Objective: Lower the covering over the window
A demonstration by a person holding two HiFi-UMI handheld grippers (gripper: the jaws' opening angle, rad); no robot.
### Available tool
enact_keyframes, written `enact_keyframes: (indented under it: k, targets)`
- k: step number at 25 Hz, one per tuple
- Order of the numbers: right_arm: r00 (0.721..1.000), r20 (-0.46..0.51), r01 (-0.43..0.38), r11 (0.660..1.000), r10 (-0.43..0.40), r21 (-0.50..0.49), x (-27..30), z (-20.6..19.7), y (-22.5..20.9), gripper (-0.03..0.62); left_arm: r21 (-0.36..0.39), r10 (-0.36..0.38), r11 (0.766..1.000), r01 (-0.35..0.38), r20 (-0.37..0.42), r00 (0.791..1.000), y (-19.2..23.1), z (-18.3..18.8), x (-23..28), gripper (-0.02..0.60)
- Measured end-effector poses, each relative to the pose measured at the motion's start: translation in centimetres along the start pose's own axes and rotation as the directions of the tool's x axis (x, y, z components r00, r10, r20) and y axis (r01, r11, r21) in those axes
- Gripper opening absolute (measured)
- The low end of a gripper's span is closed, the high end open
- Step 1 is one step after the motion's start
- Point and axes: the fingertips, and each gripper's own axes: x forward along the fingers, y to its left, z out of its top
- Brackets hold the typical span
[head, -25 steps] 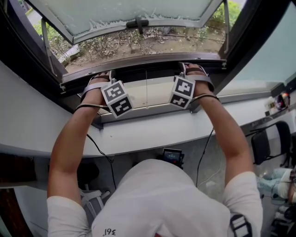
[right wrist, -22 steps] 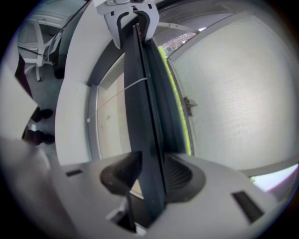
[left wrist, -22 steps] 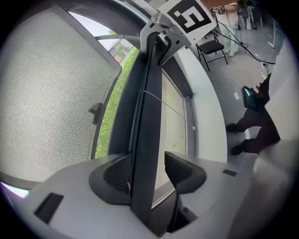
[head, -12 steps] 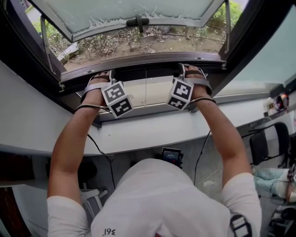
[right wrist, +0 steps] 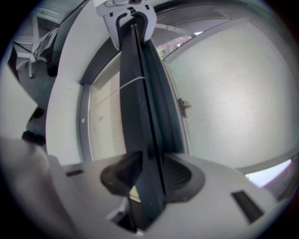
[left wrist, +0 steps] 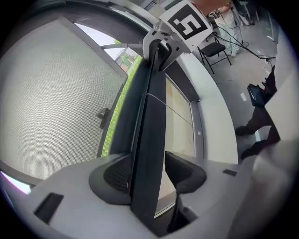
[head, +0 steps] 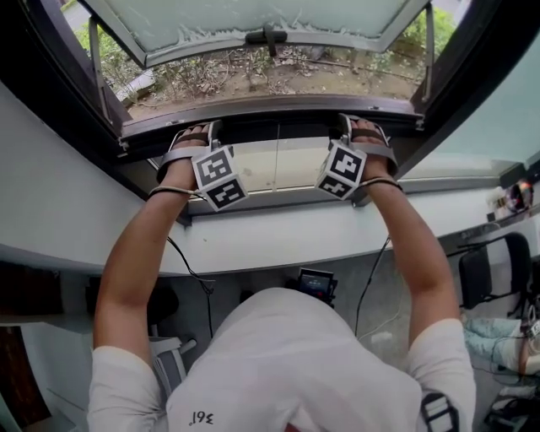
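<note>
A long dark rail [head: 278, 126] of the window covering runs across the bottom of the open window. My left gripper [head: 191, 145] is shut on its left part and my right gripper [head: 364, 140] is shut on its right part. In the left gripper view the rail [left wrist: 152, 116] passes between the pads of the left gripper [left wrist: 147, 173] and reaches the right gripper [left wrist: 161, 44] at the far end. The right gripper view mirrors this: the rail [right wrist: 135, 93] sits clamped in the right gripper [right wrist: 145, 176], with the left gripper [right wrist: 131, 21] beyond. A pale panel [head: 278, 164] lies between rail and sill.
The frosted window sash [head: 253, 17] swings outward above, with a dark handle [head: 268, 36] and side stays [head: 94, 67]. A white sill [head: 278, 236] runs below the grippers. Chairs [head: 498, 261] and cables [head: 190, 270] stand on the floor underneath.
Both grippers keep their hold on the rail. The head view has shifted a little, so the window and hands sit slightly to the right and lower in the picture.
</note>
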Motion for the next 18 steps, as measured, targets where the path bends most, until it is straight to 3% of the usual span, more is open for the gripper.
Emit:
enact_keyframes:
  k: [18]
  targets:
    - [0.997,0.071,-0.013,0.997,0.008,0.076,-0.4,0.4,-0.2,0.137,-0.130,0.078,0.989,-0.066,0.094,0.992,1.2,0.3,-1.6,0.222]
